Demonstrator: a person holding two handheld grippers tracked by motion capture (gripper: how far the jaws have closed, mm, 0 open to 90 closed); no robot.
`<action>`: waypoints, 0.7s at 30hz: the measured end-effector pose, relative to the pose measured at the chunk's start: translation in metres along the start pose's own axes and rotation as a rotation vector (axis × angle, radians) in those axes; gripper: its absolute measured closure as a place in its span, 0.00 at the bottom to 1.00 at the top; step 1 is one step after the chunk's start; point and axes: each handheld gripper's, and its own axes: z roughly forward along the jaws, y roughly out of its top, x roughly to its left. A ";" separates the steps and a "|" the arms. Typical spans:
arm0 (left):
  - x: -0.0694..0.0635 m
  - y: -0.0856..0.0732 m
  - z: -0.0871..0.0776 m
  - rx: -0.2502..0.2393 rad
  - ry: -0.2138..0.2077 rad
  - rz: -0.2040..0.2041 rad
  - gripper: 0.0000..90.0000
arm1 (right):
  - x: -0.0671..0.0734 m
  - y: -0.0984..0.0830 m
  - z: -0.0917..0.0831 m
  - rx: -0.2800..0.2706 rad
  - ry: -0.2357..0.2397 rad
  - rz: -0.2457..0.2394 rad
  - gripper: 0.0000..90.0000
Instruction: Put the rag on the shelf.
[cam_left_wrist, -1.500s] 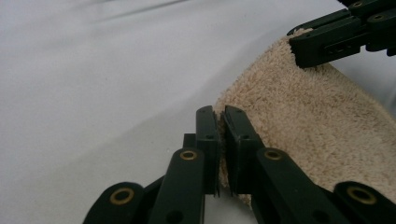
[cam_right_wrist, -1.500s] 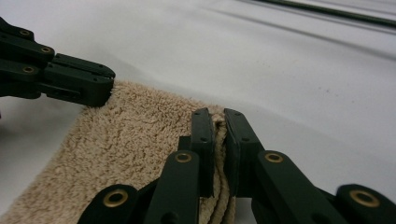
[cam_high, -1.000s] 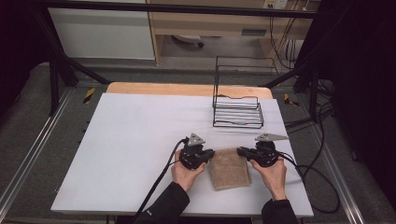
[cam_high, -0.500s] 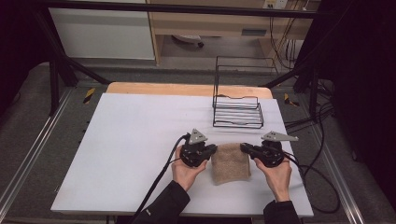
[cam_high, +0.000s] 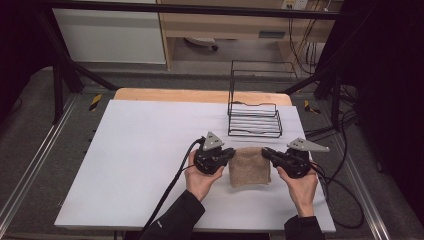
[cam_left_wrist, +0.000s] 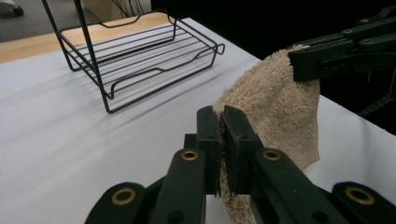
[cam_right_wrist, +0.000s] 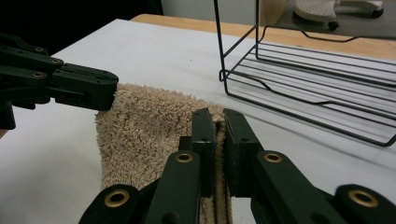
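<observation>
Both grippers (two) lifted one towel (cam_high: 249, 166).

A white-topped table (cam_high: 140, 165), with a strip of bare wood along its far edge, carried a black wire rack (cam_high: 255, 120) near its far right corner, while the beige towel's (cam_high: 249, 167) lower edge seemed to brush the top.

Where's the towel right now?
In the high view the beige towel hangs between the left gripper and right gripper, just in front of the wire rack.
</observation>
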 end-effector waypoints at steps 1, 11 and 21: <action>0.000 0.001 0.000 -0.003 0.001 0.003 0.95 | 0.000 0.001 -0.001 -0.005 -0.001 -0.002 0.93; 0.001 0.013 -0.003 -0.020 -0.001 0.011 0.95 | 0.002 0.008 -0.007 -0.044 -0.012 -0.011 0.93; 0.003 0.032 -0.010 -0.053 0.009 0.034 0.95 | 0.005 0.022 -0.013 -0.099 -0.023 -0.022 0.93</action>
